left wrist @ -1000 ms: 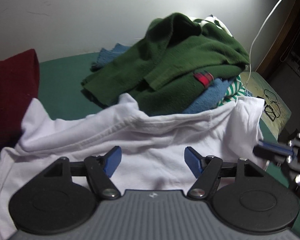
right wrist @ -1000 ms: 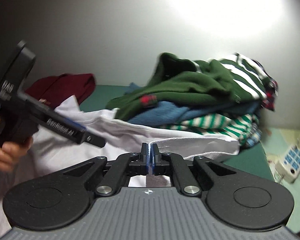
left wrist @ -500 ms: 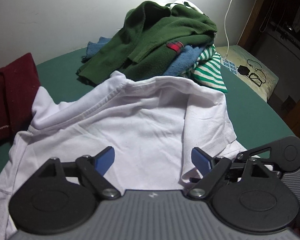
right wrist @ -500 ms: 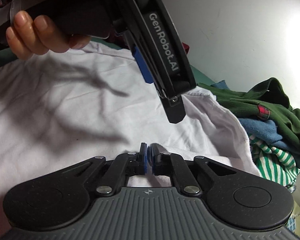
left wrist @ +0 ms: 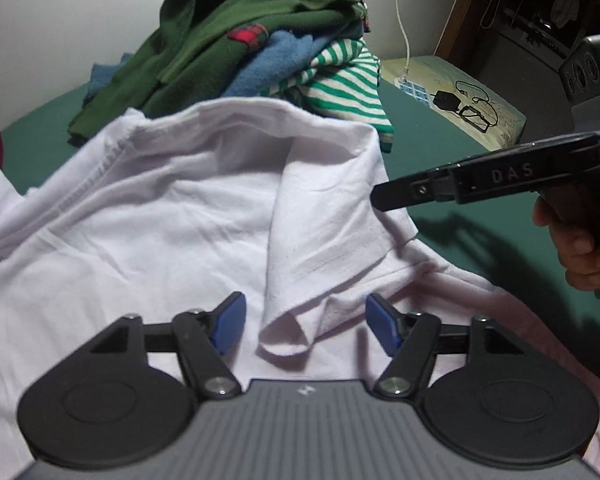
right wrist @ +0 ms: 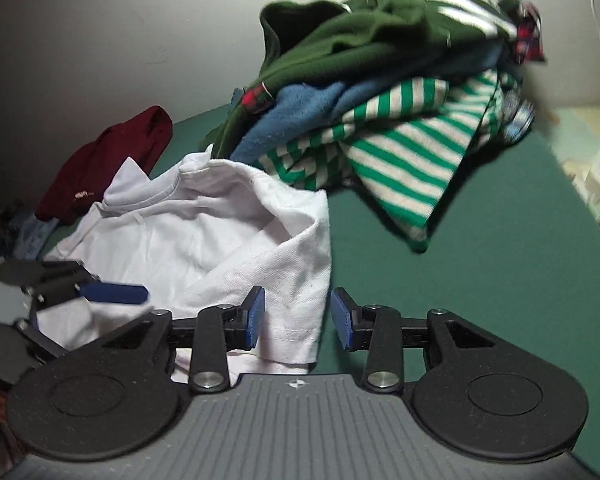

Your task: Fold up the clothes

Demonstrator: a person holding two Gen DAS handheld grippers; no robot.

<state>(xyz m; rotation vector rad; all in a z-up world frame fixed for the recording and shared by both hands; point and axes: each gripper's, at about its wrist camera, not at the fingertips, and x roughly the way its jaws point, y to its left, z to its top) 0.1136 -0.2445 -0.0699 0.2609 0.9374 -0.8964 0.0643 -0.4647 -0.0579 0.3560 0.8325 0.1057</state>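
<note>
A white shirt lies crumpled on the green surface, its right side folded over into a flap. The flap's lower corner sits between the blue pads of my left gripper, whose jaws are closing without pressing it. In the right wrist view, the shirt's hemmed edge hangs between the pads of my right gripper, whose jaws are opening and no longer pinch it. The right gripper, held by a hand, points at the flap's right edge. The left gripper's fingers show at the left.
A pile of clothes with green fleece, blue and green-striped pieces sits behind the shirt, and spills toward the right. A maroon garment lies at the far left. A power strip and charger rest on a cushion at the right.
My right gripper was shut and now stands apart around the shirt's edge, having swung round to face the pile. My left gripper came lower and closer over the folded flap, its jaws narrower.
</note>
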